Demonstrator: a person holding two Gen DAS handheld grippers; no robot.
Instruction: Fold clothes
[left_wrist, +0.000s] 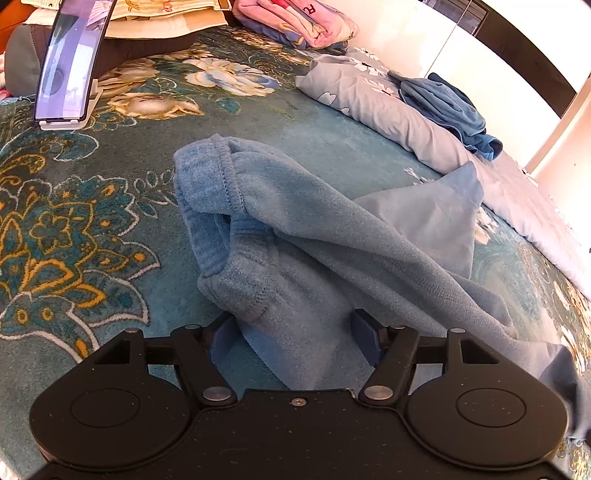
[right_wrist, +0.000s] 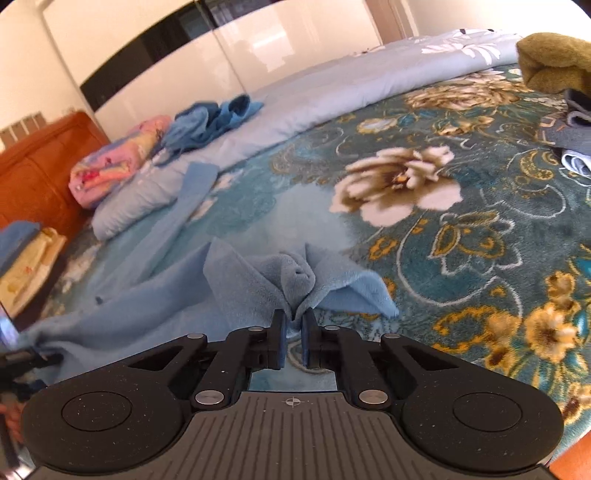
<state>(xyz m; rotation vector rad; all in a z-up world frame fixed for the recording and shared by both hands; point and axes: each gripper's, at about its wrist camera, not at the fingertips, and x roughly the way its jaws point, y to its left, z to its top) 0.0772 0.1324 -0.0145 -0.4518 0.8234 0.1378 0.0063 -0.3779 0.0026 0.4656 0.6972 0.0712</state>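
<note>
A light blue fleece garment (left_wrist: 314, 236) lies crumpled on the teal floral blanket (left_wrist: 92, 221). In the left wrist view its elastic waistband (left_wrist: 225, 173) points away from me. My left gripper (left_wrist: 293, 334) is open, its two fingers standing on either side of the cloth's near fold. In the right wrist view my right gripper (right_wrist: 293, 326) is shut on a bunched edge of the same garment (right_wrist: 291, 280), which fans out above the fingertips. The rest of the cloth trails off to the left.
A phone on a white stand (left_wrist: 70, 70) stands at the far left. A folded grey-blue quilt (left_wrist: 388, 107) with a darker blue garment (left_wrist: 450, 110) lies along the right. A pink folded blanket (right_wrist: 114, 162), an olive cloth (right_wrist: 554, 62) and grey clothes (right_wrist: 569, 133) lie around.
</note>
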